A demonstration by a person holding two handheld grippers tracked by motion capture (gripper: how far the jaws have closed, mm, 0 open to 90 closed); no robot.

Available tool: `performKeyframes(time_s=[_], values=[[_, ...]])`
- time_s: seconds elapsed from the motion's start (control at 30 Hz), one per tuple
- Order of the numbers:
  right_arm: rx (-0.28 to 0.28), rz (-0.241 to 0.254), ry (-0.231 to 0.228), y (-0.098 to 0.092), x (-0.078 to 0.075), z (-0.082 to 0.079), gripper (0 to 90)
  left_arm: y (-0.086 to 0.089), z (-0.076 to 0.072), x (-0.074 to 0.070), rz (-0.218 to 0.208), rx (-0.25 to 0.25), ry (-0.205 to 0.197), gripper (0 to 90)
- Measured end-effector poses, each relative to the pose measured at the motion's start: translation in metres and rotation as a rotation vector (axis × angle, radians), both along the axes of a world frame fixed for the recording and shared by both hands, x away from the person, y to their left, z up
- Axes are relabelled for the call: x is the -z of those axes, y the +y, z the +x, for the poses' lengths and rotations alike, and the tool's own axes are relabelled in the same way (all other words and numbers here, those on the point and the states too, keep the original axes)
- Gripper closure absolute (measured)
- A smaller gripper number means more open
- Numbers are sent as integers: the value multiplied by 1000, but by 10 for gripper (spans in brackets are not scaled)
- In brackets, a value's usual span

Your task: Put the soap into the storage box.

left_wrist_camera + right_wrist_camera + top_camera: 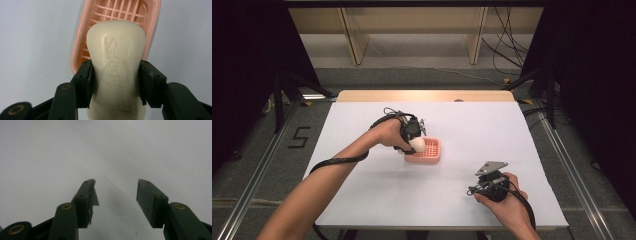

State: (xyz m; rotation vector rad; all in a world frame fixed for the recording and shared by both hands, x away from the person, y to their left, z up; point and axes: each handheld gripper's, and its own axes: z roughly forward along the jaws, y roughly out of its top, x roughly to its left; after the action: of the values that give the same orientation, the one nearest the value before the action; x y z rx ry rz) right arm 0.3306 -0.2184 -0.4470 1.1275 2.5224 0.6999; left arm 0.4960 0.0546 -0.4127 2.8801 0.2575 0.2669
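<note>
Two grippers we hold | left gripper (116, 82) pinches cream oval soap bar (116, 65) (embossed lettering) over pink slatted plastic soap dish (80, 47); right gripper (116, 192) jaws spread above white table (50, 157)

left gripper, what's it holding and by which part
The left gripper holds a cream soap bar, clamped across its narrowed middle, above the pink soap dish. The right gripper holds nothing.
</note>
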Motion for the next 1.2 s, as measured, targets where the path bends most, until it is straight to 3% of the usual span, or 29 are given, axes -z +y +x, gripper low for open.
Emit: performKeyframes(time_s=[0.27,0.43,0.6,1.2], values=[[11,13,10,1,1,-1,493,-2,1,0,-5,-2,-2,492],[-24,4,-21,0,2,3,492,-5,1,-2,-7,7,-6,492],[8,12,10,1,1,-1,492,-9,1,-1,-15,12,-15,492],[6,6,1,1,0,0,491,-16,3,2,-11,25,-23,492]])
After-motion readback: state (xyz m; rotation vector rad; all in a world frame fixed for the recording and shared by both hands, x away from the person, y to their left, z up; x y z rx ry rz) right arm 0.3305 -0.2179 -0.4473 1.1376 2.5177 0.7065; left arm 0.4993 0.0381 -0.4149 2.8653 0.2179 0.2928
